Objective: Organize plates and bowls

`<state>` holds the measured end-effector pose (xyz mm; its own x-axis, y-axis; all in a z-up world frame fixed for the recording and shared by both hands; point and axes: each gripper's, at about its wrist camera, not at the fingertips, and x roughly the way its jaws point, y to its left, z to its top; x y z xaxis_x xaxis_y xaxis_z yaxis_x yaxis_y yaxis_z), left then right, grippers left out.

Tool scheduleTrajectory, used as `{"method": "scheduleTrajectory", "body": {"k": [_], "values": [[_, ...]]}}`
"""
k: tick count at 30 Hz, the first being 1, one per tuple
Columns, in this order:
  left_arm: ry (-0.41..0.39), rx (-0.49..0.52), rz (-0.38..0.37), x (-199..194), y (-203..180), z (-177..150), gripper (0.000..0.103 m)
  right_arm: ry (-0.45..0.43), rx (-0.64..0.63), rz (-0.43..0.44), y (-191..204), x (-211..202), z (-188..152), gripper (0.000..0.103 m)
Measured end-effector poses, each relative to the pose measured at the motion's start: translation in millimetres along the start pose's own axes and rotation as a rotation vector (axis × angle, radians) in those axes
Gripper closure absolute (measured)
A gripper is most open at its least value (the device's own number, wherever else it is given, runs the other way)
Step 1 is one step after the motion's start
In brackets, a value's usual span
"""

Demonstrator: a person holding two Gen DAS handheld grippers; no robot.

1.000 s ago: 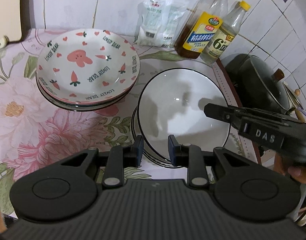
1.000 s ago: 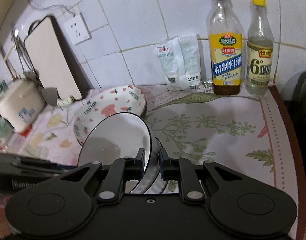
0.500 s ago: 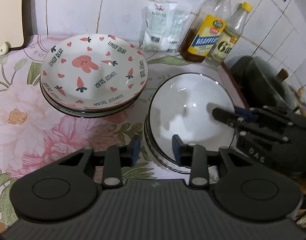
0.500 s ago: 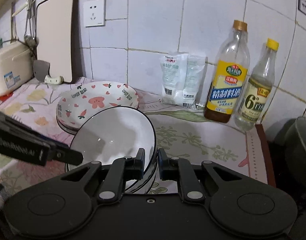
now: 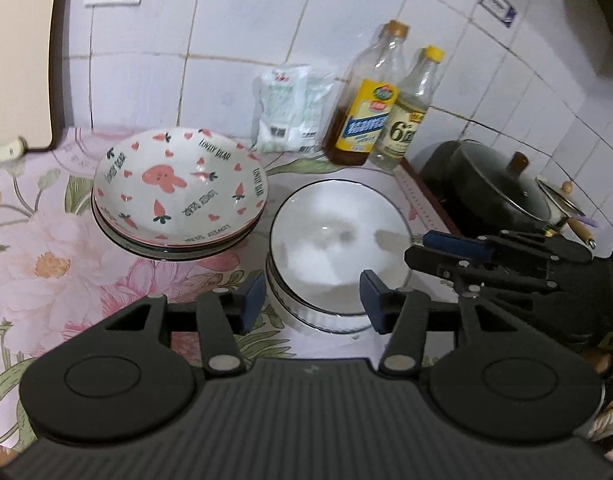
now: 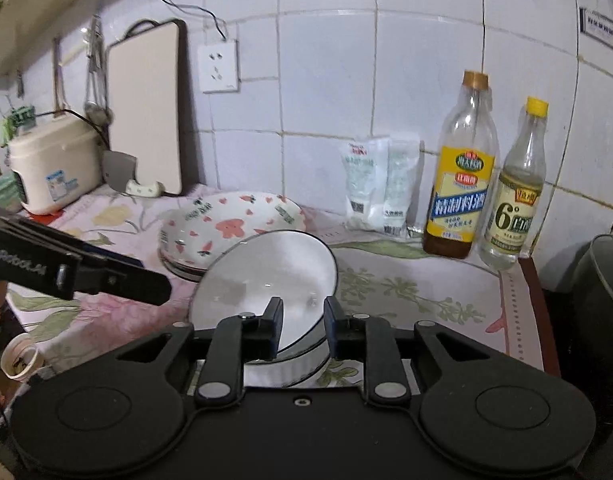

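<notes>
A stack of white black-rimmed bowls stands on the floral cloth, the top bowl leaning a little in the nest. Left of it sits a stack of rabbit-patterned plates. My left gripper hovers just short of the bowls' near rim; its jaws are opening and the pads touch nothing. My right gripper is at the bowls' right rim. Its jaws are opening too, and the rim lies loose in the narrow gap.
Two sauce bottles and white packets line the tiled wall. A dark lidded pot stands past the counter's right edge. At the back left are a rice cooker and a cutting board. A small cup is low left.
Both grippers drew back from the bowl stack. The left jaws spread wide. The right jaws, shut on the top bowl's rim before, came apart.
</notes>
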<state>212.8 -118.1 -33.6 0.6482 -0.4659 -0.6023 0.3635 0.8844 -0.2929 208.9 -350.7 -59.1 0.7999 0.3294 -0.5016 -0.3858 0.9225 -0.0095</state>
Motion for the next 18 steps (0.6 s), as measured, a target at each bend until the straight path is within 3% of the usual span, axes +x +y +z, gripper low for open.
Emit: {"method": "scheduleTrajectory", "body": {"k": [4,13,18], "values": [[-0.034,0.05,-0.002,-17,-10,-8,0.05,-0.056,-0.048,0.003,14,-29,-4,0.058],[-0.11,0.12,0.0,-48,-21,-27,0.047,-0.122,-0.08,0.006,34,-74,-21,0.041],[-0.166,0.144,0.005,-58,-20,-43,0.045,-0.126,-0.063,-0.009,39,-79,-38,0.038]]}}
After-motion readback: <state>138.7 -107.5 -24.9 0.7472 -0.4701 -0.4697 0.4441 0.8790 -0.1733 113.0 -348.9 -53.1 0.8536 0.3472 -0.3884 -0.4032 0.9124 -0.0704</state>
